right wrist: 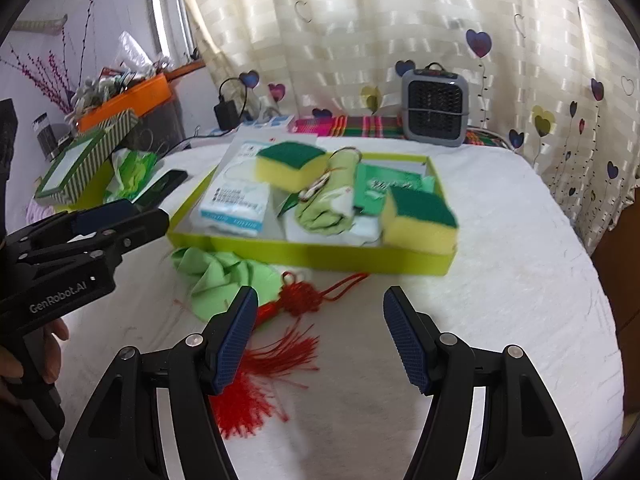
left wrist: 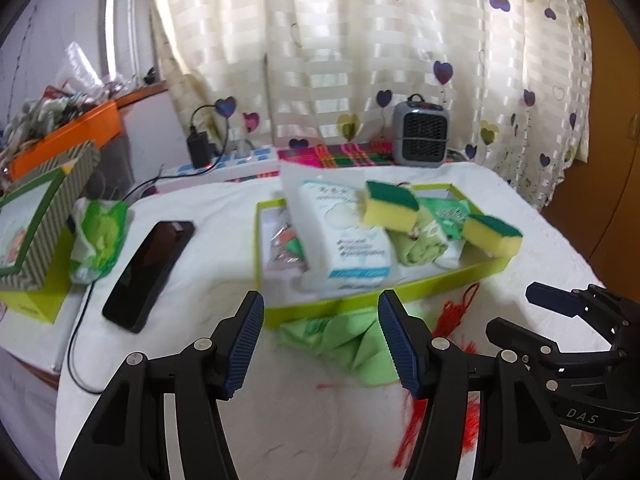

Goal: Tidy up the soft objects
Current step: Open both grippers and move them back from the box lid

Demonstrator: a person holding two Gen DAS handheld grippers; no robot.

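Note:
A lime-green shallow box (left wrist: 360, 294) (right wrist: 312, 254) on the white cloth holds two yellow-and-green sponges (left wrist: 391, 205) (right wrist: 420, 216), a white wipes pack (left wrist: 348, 240) (right wrist: 236, 204), a rolled green cloth (right wrist: 324, 204) and green packets. A loose light-green cloth (left wrist: 344, 340) (right wrist: 216, 276) lies crumpled just in front of the box. Beside it lies a red knotted tassel (right wrist: 280, 328) (left wrist: 452, 312). My left gripper (left wrist: 322, 340) hovers open over the green cloth, nothing between its fingers. My right gripper (right wrist: 320, 332) is open above the tassel, empty.
A black phone (left wrist: 150, 272) and a green tissue pack (left wrist: 100, 236) lie left of the box. A striped lid on another lime box (left wrist: 36, 232) stands at far left, with an orange bin (right wrist: 128, 100) behind. A grey fan heater (right wrist: 434, 108) and power strip (left wrist: 240, 160) sit by the curtain.

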